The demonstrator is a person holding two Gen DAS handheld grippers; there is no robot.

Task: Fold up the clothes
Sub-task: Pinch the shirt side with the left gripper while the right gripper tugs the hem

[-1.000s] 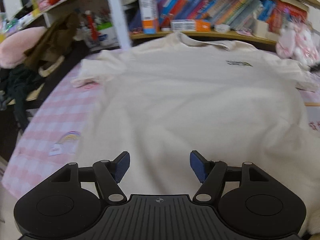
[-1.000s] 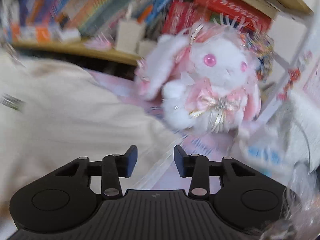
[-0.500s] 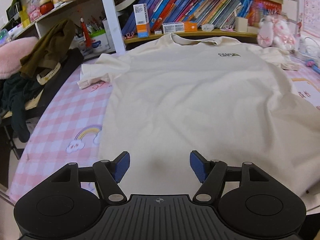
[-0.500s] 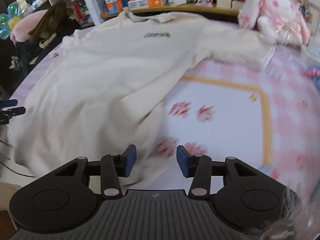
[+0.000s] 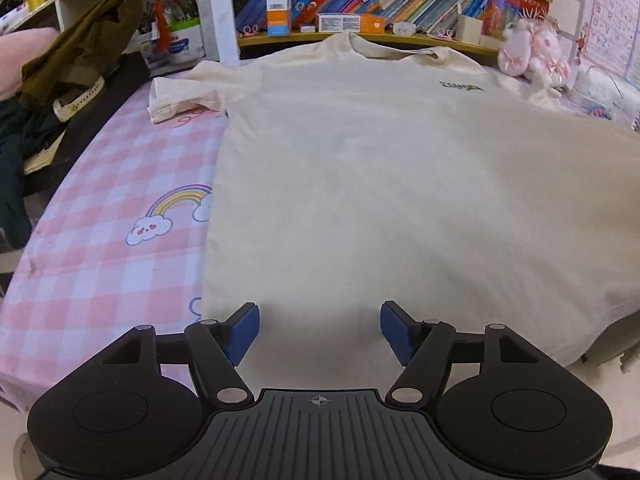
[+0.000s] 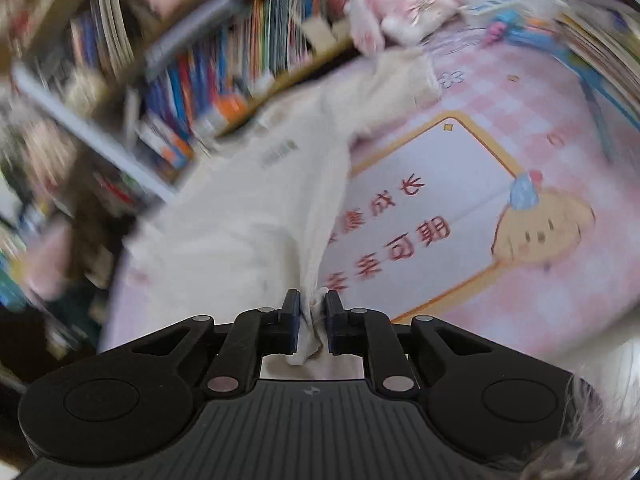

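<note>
Right wrist: right hand-held gripper (image 6: 312, 316) closing on T-shirt (image 6: 248, 216) hem.

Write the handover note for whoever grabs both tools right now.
Right tool: jaws closing on a bunched bit of the cream T-shirt; cloth is between the pads and pulled taut. Picture is blurred, so I cannot tell which edge it is.
Left tool: open, nothing in it, over the shirt's near hem.
Shirt: spread front up on the pink checked tablecloth, collar toward the bookshelf, one sleeve lying out flat.
Done: shirt laid out, one pinch taken.
Left: no fold shows yet; probably grip the near hem with the left tool, then fold.
</note>
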